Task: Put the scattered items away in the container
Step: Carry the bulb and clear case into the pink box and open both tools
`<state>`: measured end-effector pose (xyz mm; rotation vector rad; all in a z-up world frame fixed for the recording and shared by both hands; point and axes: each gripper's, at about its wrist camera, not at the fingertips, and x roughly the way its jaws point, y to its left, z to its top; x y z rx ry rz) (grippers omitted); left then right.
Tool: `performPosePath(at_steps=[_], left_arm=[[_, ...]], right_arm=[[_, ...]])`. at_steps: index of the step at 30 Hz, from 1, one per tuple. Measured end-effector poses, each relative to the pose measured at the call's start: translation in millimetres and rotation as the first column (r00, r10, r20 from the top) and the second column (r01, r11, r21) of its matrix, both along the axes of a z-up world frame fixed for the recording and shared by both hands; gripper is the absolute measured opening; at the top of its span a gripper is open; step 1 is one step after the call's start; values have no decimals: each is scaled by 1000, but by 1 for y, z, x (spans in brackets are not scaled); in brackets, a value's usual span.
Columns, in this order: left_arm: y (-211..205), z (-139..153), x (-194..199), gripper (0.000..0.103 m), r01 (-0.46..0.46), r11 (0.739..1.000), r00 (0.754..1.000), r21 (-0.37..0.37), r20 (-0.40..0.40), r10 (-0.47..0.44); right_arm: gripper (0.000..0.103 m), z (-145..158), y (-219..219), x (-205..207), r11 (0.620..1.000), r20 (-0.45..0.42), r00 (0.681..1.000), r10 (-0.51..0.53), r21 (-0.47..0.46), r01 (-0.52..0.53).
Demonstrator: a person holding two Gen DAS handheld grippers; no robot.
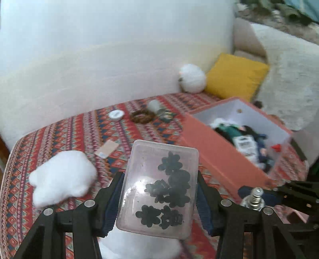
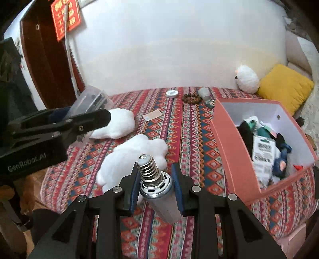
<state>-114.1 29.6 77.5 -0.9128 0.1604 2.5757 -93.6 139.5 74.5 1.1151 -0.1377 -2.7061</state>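
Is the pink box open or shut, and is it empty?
Open, not empty. The pink box shows no lid, its white inside is visible, and clothes and a printed packet lie in it.

Yellow cushion (image 2: 285, 86) at the far right corner, against the white wall (image 2: 169, 43); white plush toy (image 2: 247, 78) just beside it. Patterned red woven cover (image 2: 189, 127) spread over the surface. Red sign with yellow lettering (image 2: 65, 18) mounted on dark wooden door (image 2: 43, 57), upper left.

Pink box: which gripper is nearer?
Right. The right gripper, holding the bulb, sits just beside the pink box; the left gripper with its clear case is farther off.
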Motion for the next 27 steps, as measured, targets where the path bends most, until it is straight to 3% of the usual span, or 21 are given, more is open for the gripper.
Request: performPosePath(at_steps=[9,15,23,27], left_arm=[[68,22,62,57,192,980,981,44,-29,-191],[128,27,66,57,299,954,954,35,-31,-298],[211,37,41,57,391,920,920,11,-35,-390],[250,41,-7,57,402,916,915,-2,-30,-402]], right_arm=[[32,19,64,83,992,-51,991,-128,-25,127],[32,40,141,108,962,-96,958,-271,-49,268],[32,60,223,87,921,-140,910,-390,-67,384],[32,61,256,50,910,-136,900,-415,-66,409]])
